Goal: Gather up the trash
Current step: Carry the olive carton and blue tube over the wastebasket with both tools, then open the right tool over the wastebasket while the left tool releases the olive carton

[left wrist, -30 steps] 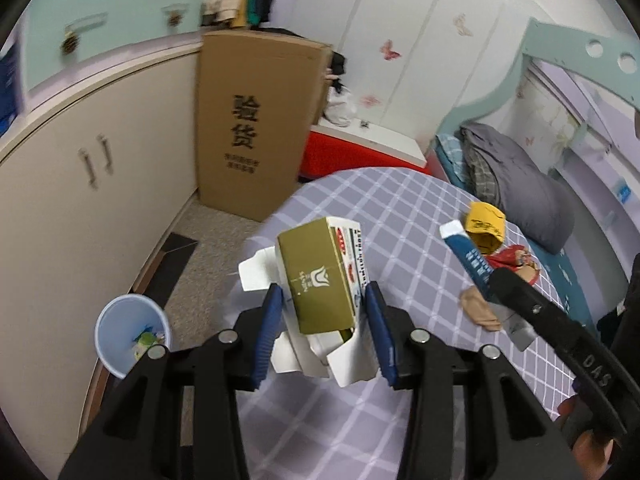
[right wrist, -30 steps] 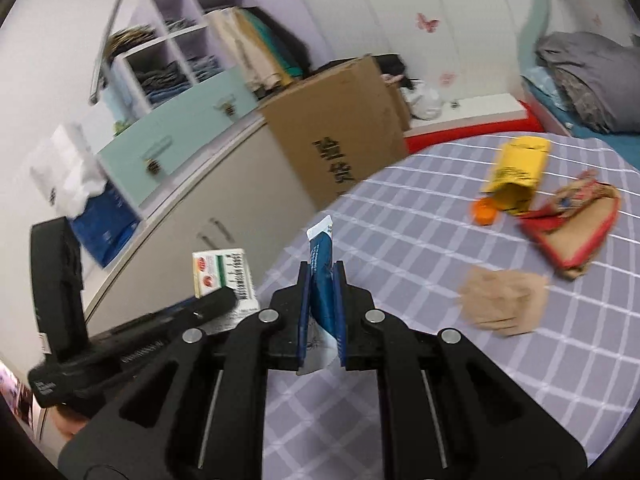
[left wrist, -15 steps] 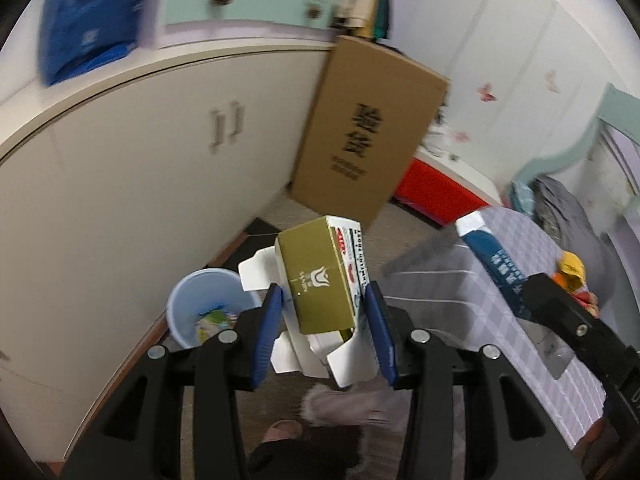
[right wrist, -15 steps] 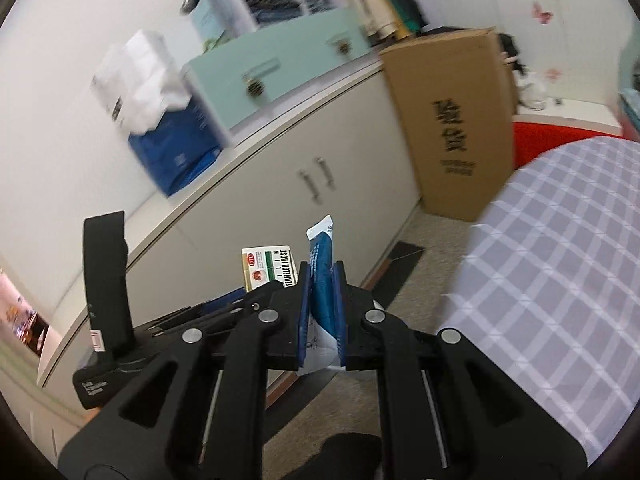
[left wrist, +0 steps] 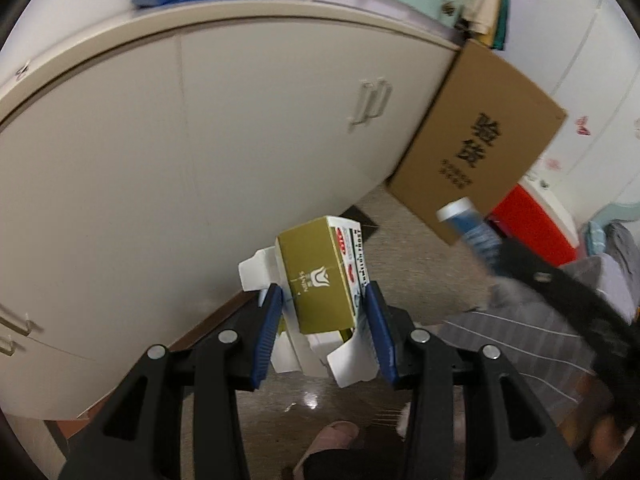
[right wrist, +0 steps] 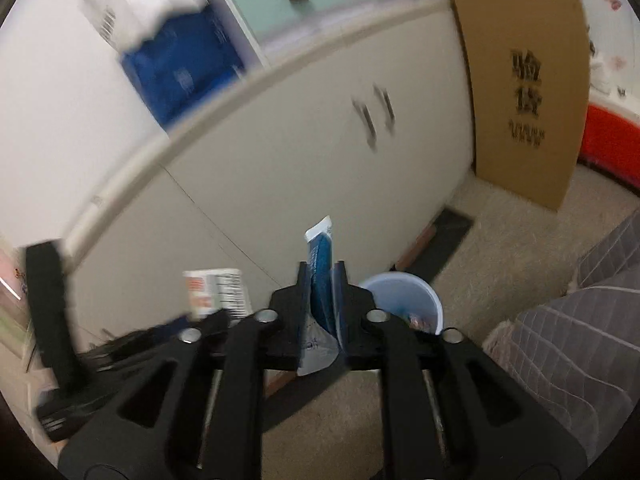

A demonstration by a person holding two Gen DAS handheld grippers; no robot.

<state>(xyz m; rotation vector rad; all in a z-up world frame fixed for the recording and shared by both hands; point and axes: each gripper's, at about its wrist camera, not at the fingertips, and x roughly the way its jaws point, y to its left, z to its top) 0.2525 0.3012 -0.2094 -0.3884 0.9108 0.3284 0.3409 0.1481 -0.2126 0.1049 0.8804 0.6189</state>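
My left gripper (left wrist: 325, 298) is shut on an olive-green and white carton (left wrist: 320, 280) with torn white flaps, held in the air in front of the cream cabinet. My right gripper (right wrist: 322, 276) is shut on a flat blue and white wrapper (right wrist: 320, 256). In the right wrist view a pale blue trash bin (right wrist: 404, 300) with some trash inside stands on the floor just right of the fingertips, partly hidden by them. The carton (right wrist: 216, 290) and the left gripper show at the left of that view. The wrapper (left wrist: 468, 228) shows blurred at the right of the left wrist view.
A cream cabinet (left wrist: 200, 152) with double doors fills the view ahead. A big cardboard box (left wrist: 480, 144) leans against it at the right. A red storage box (left wrist: 536, 220) stands behind it. The checked tablecloth (right wrist: 580, 320) hangs at the right. A slippered foot (left wrist: 332, 436) is below.
Both grippers have swung left, away from the table and toward the cabinet and floor, still holding the carton and the wrapper. The bin has left the left wrist view and come into the right wrist view.
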